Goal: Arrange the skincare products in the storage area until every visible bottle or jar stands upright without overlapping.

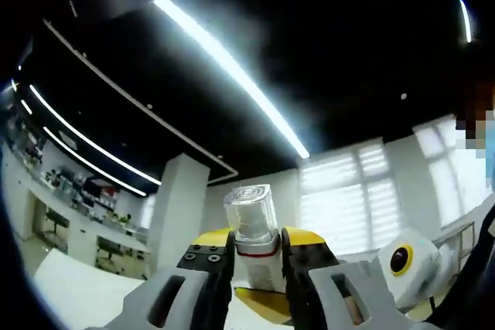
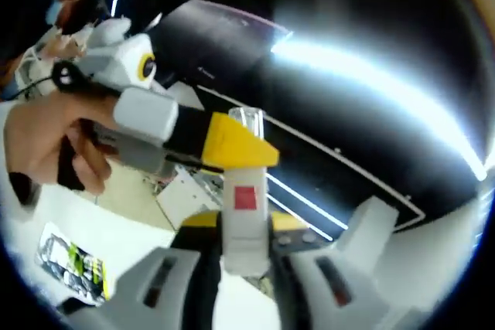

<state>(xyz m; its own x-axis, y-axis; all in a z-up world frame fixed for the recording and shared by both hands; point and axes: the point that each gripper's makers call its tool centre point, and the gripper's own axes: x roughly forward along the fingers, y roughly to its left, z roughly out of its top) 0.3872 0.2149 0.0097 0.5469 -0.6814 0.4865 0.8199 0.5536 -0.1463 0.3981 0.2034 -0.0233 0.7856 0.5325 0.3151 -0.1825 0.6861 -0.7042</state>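
looking up, both claws are raised toward a dark ceiling with long bright light strips (image 1: 232, 67). on the left sits a white table (image 2: 93, 229) with a small printed packet (image 2: 73, 264). a hand (image 2: 54, 141) holds the left claw (image 2: 232, 148). both the left claw (image 1: 257, 256) and right claw (image 2: 244, 249) are closed on one white bottle (image 2: 244, 214) with a clear square cap (image 1: 250, 210). farther right, a white pillar (image 1: 179, 206) and window blinds (image 1: 352, 195).

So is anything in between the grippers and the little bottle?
No, nothing is. Both the left gripper and the right gripper already pinch the same bottle, held up in the air. Where it must go isn't visible.
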